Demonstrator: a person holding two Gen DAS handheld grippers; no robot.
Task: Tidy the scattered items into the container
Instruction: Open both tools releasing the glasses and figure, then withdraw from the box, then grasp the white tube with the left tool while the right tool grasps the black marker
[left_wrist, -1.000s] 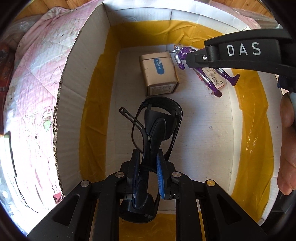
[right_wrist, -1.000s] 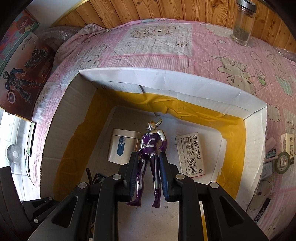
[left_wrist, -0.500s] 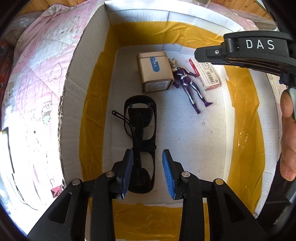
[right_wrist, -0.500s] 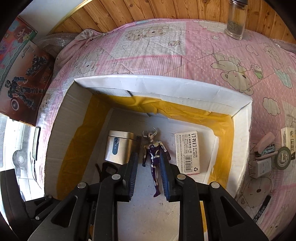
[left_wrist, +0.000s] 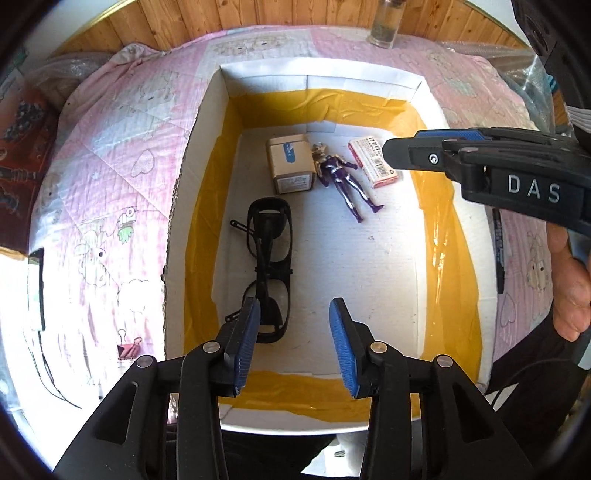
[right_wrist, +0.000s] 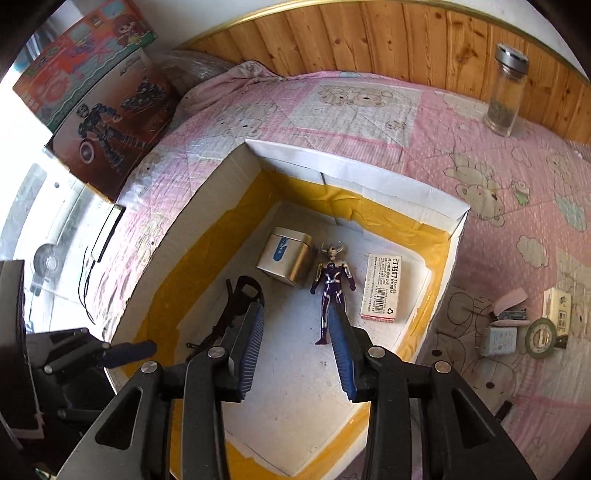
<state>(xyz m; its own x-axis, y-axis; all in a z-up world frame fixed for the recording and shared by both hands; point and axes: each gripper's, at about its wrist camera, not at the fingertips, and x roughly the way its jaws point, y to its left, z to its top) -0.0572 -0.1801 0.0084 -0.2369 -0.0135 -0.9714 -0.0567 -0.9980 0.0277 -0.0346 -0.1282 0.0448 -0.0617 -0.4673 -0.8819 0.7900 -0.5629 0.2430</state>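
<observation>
On the pink quilt (right_wrist: 369, 110) my white cardboard box (left_wrist: 207, 122) holds black glasses (left_wrist: 269, 258) and purple figurine (right_wrist: 332, 284), my left gripper (left_wrist: 293, 332) and right gripper (right_wrist: 297, 332) just released, empty, stapler (right_wrist: 508, 306) and tape roll (right_wrist: 541, 338) left.

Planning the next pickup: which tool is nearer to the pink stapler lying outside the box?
Right. The right tool hangs open over the box, with the stapler on the blanket just past the box's right wall. The left tool is open above the glasses, farther away.

A home bedroom: a bed under a pink quilt (right_wrist: 369, 110) printed with cartoon bears, a wooden headboard (right_wrist: 388, 40) across the top of the frame, and colourful toy boxes (right_wrist: 107, 107) at upper left.
</observation>
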